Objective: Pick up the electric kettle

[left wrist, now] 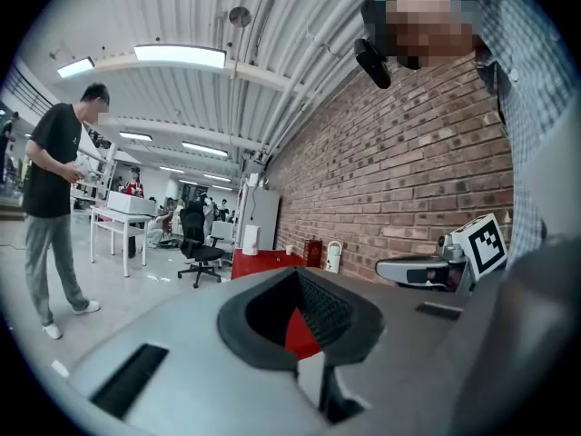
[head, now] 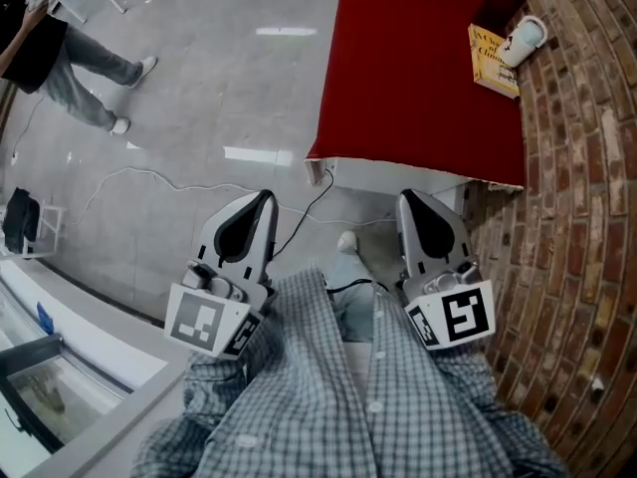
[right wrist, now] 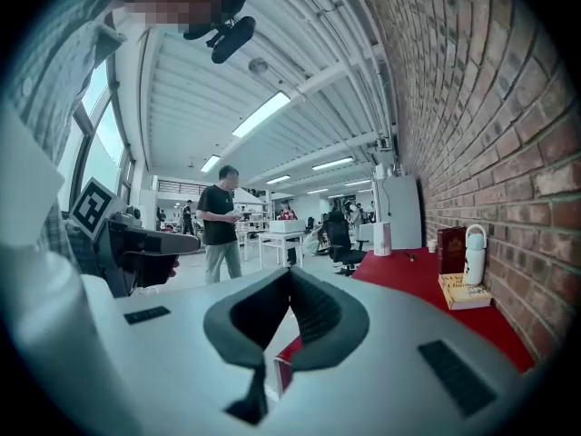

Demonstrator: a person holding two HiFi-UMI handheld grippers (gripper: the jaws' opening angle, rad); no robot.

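Note:
The electric kettle (head: 525,38) is white with a handle and stands at the far right of a red-covered table (head: 398,78), against the brick wall. It shows small in the right gripper view (right wrist: 474,252) and tiny in the left gripper view (left wrist: 334,256). Both grippers are held low in front of me, well short of the table's near edge. My left gripper (head: 267,197) has its jaws together with nothing between them, tips meeting in its own view (left wrist: 299,269). My right gripper (head: 406,197) is likewise shut and empty (right wrist: 290,271).
A yellow book (head: 493,60) lies beside the kettle and a dark red box (head: 501,3) stands behind it. A brick wall (head: 587,187) runs along the right. A cable (head: 149,175) trails over the floor. A person (head: 70,63) stands at the left; an office chair (left wrist: 198,243) and white tables lie beyond.

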